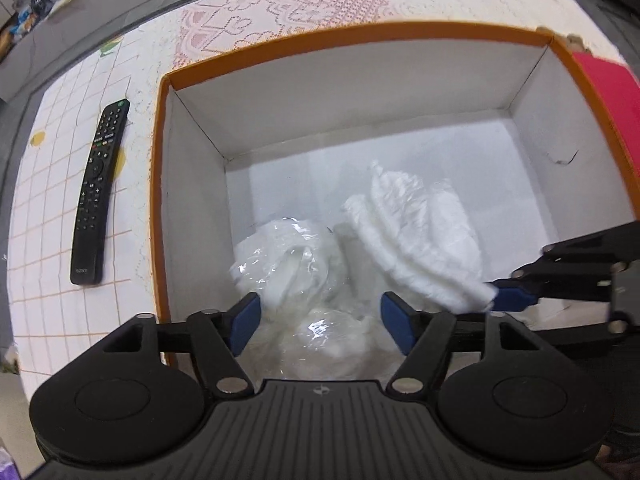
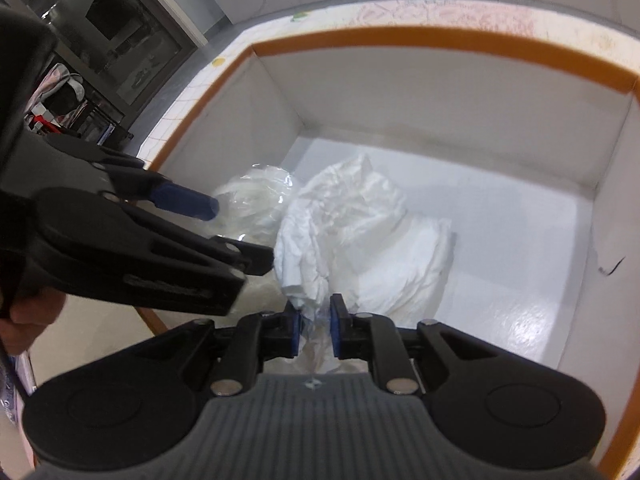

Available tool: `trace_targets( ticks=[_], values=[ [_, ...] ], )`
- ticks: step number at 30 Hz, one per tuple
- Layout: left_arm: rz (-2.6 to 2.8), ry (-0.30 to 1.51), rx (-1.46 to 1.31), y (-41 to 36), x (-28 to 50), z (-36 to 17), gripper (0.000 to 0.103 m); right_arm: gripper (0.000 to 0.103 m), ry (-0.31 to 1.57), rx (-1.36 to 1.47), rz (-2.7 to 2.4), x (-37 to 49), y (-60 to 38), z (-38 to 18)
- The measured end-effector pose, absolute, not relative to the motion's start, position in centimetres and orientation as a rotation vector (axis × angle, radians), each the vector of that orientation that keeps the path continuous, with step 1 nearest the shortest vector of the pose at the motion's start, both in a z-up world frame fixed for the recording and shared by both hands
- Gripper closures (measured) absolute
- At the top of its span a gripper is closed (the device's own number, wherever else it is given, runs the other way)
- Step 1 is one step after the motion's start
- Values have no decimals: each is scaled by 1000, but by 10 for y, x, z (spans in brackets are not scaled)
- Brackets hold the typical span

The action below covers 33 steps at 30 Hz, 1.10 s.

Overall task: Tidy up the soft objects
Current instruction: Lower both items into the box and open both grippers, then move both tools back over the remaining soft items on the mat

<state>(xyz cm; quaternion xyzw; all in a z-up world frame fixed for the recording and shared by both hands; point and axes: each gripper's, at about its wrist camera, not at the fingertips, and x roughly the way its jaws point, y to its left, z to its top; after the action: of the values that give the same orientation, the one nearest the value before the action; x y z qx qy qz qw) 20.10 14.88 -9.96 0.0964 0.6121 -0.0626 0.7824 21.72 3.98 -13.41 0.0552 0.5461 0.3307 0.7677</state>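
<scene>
Orange-rimmed white box (image 1: 360, 34), black remote (image 1: 98, 196)

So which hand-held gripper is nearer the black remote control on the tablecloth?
Left. The left hand-held gripper hangs over the box's side nearest the black remote control; the right hand-held gripper is further along the box.

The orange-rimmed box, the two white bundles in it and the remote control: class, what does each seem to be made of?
Orange-rimmed box: probably cardboard, matte white walls folded at the corners, glossier floor.
Left bundle: clear plastic film, crinkled with bright glints, over something soft and white.
Right bundle: white fluffy fabric or padding, seemingly also film-wrapped.
Remote control: black hard plastic, likely rubbery buttons.
</scene>
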Motion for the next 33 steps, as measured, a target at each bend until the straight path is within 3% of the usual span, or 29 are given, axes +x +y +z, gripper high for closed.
trace_targets(
  ticks=[5,9,15,24,33],
  values=[
    [-124,1303,189,149,198,-87,19,80,1185,124,719,218,42,-134],
    [-117,1282,185,147,194,-77,19,66,1179,137,712,213,35,-128],
    [-87,1227,179,144,186,-55,19,56,1137,169,717,202,25,-109],
    [-123,1147,199,116,156,-31,24,56,1035,152,691,172,3,-76],
    [-136,872,183,81,101,-4,28,55,882,131,613,130,-53,-37]
  ],
)
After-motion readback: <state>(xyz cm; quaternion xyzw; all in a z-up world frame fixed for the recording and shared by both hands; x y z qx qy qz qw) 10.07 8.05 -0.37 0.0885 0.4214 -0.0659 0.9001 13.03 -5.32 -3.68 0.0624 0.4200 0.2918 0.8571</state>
